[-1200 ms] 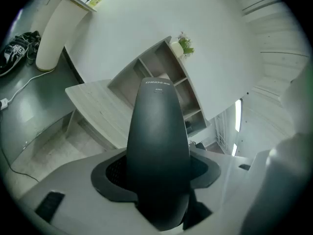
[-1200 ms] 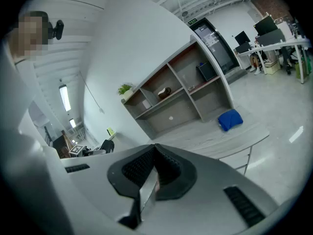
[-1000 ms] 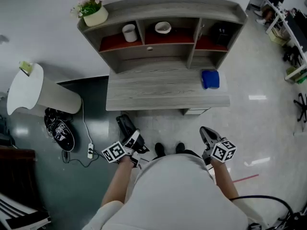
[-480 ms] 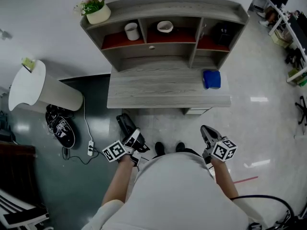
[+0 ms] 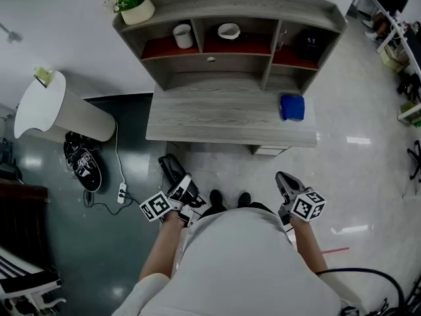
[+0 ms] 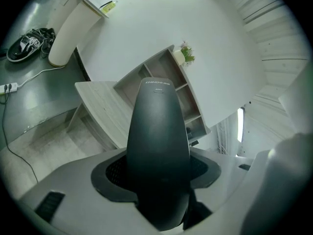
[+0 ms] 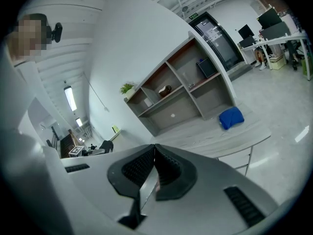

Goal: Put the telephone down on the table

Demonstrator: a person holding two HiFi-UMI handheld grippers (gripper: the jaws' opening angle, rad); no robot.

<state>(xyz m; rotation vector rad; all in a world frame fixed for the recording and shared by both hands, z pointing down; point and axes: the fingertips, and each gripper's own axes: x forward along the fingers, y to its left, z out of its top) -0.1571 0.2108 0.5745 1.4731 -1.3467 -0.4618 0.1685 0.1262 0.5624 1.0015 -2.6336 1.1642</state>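
A dark grey telephone handset (image 6: 158, 146) stands up between the jaws of my left gripper (image 6: 158, 180), which is shut on it. In the head view the left gripper (image 5: 179, 188) holds the telephone (image 5: 172, 171) low, in front of the grey wooden table (image 5: 223, 120) and short of its front edge. My right gripper (image 5: 287, 187) hangs at the right, level with the left one, its jaws shut with nothing between them (image 7: 154, 173). The table (image 6: 105, 114) lies ahead in the left gripper view.
A blue cloth (image 5: 291, 107) lies on the table's right part. The shelf unit (image 5: 230, 35) at the back holds a white cup (image 5: 183, 36) and a bowl (image 5: 228, 31); a flower pot (image 5: 137, 4) stands on top. Shoes (image 5: 82, 166) and a power strip (image 5: 122, 193) lie on the floor at left.
The head view has shifted slightly, so the table sits a little higher in frame. Both grippers stay about where they were, the left still holding the telephone.
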